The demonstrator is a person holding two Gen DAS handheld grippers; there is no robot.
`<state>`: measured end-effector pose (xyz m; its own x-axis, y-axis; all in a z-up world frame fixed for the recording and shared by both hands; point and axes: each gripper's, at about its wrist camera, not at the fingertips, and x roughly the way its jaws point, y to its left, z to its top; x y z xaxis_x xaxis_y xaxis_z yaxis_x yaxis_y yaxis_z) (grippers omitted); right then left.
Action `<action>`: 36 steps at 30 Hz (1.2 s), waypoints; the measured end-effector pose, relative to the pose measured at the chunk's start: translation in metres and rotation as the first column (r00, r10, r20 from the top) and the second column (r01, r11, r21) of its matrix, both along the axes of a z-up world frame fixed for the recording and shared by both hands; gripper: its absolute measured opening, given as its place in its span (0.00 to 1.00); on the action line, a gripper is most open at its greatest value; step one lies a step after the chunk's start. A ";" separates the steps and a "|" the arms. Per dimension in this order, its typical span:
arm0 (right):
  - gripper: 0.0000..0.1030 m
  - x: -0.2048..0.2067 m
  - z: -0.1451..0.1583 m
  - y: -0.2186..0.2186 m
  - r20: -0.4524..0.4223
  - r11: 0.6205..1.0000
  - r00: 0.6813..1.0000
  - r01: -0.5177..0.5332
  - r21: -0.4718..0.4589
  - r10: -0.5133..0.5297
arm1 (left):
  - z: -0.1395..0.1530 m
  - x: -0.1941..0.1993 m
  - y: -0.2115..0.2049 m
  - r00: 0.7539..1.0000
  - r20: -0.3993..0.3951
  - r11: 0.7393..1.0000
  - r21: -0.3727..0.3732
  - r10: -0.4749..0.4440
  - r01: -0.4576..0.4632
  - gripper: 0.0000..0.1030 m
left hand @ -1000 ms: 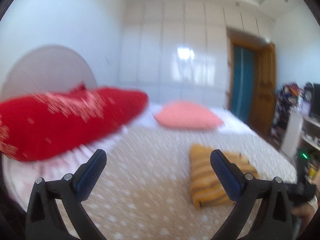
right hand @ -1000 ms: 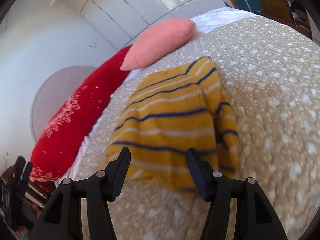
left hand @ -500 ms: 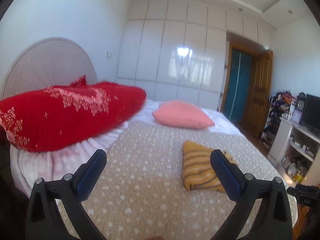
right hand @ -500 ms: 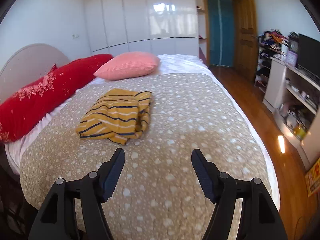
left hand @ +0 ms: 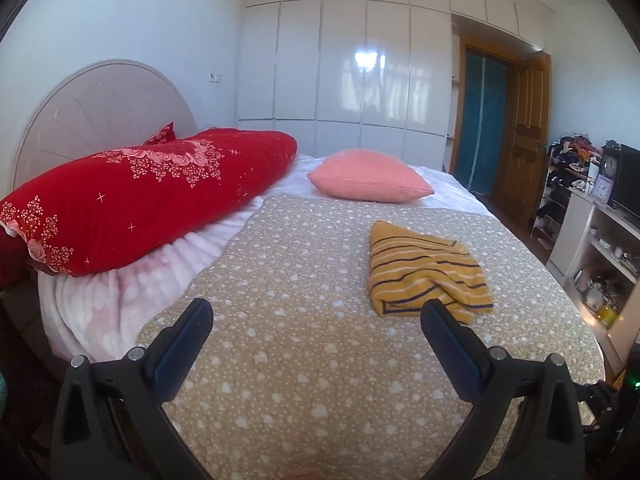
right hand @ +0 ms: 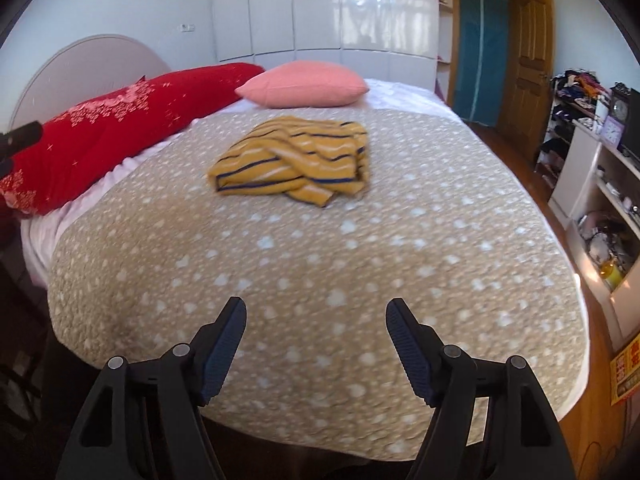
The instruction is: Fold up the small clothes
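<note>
I hold both grippers, left gripper (left hand: 316, 328) and right gripper (right hand: 316, 334), jaws spread and empty, above the bed's (right hand: 360, 264) foot edge. The striped yellow sweater (right hand: 294, 164) lies folded mid-bed toward the pillows; folding looks finished, so next I'd only tidy its loose corner.

Left claw (left hand: 316, 318) spread wide and empty above beige bedspread (left hand: 304, 320), folded yellow striped sweater (left hand: 426, 270) near pink pillow (left hand: 370, 176)

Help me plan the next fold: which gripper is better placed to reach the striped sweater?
Left, marginally: the striped sweater lies just beyond the open left gripper's right finger. The open right gripper has more bedspread between.
</note>
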<state>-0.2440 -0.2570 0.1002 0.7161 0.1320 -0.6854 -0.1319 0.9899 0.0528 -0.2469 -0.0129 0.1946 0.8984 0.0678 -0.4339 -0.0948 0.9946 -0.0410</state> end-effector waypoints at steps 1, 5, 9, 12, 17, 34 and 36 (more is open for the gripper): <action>0.75 -0.001 -0.002 0.003 -0.004 1.000 1.000 -0.006 0.009 0.006 | 0.001 -0.001 0.000 1.000 0.009 1.000 0.001 -0.002 0.002 1.00; 0.75 -0.003 -0.007 0.008 -0.004 1.000 1.000 0.006 0.031 -0.006 | 0.008 -0.018 -0.003 0.994 0.107 0.999 0.027 0.019 -0.022 1.00; 0.78 -0.010 -0.007 0.009 0.030 0.999 0.999 0.030 0.035 -0.031 | 0.011 -0.028 -0.005 0.987 0.156 0.998 0.047 0.031 -0.039 1.00; 0.84 -0.020 0.000 0.013 0.107 0.999 0.993 0.041 -0.002 -0.041 | 0.008 -0.025 -0.007 0.992 0.121 0.998 0.057 0.024 -0.031 1.00; 1.00 -0.051 0.019 0.029 0.391 0.989 0.919 0.094 -0.111 -0.043 | 0.004 -0.024 -0.011 0.996 0.091 0.998 0.057 0.020 -0.025 1.00; 1.00 0.027 0.003 0.013 0.075 0.986 0.989 0.136 -0.099 -0.129 | -0.041 0.004 -0.006 0.991 -0.125 0.997 0.062 0.044 -0.037 1.00; 1.00 0.034 0.002 0.009 0.046 0.988 0.989 0.143 -0.064 -0.140 | -0.039 0.002 -0.004 0.992 -0.107 0.996 0.077 0.062 -0.053 1.00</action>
